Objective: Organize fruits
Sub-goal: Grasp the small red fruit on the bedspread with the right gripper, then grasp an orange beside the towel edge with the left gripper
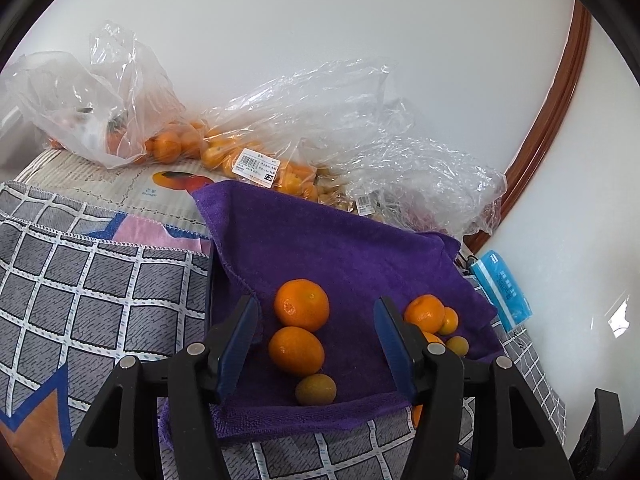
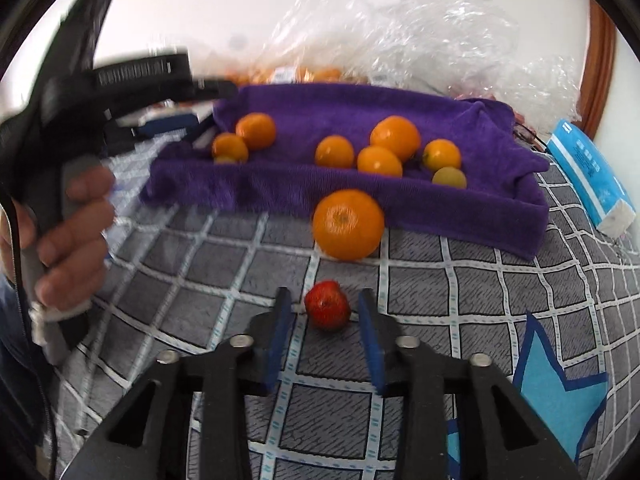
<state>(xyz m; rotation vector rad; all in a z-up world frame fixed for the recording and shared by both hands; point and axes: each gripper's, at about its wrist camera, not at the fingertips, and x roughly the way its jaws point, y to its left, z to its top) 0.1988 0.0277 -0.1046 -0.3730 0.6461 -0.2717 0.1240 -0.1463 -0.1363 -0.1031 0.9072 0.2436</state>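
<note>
My right gripper (image 2: 325, 312) is framing the small red fruit (image 2: 327, 309) on the checked cloth (image 2: 440, 280), blue pads not touching. My left gripper (image 1: 316, 330) is gaping around two oranges (image 1: 301, 304) on the purple towel (image 1: 340, 248). Bag price labels (image 1: 256, 165) are reading too small.

The left gripper (image 1: 316, 342) and right gripper (image 2: 324, 334) look alike: black plastic arms with triangular cut-outs, round silver screw heads at the pivots, and blue ribbed fingers (image 1: 240, 344). A hand (image 2: 74, 240) wraps a grey handle, with a dark sleeve beside it.
</note>
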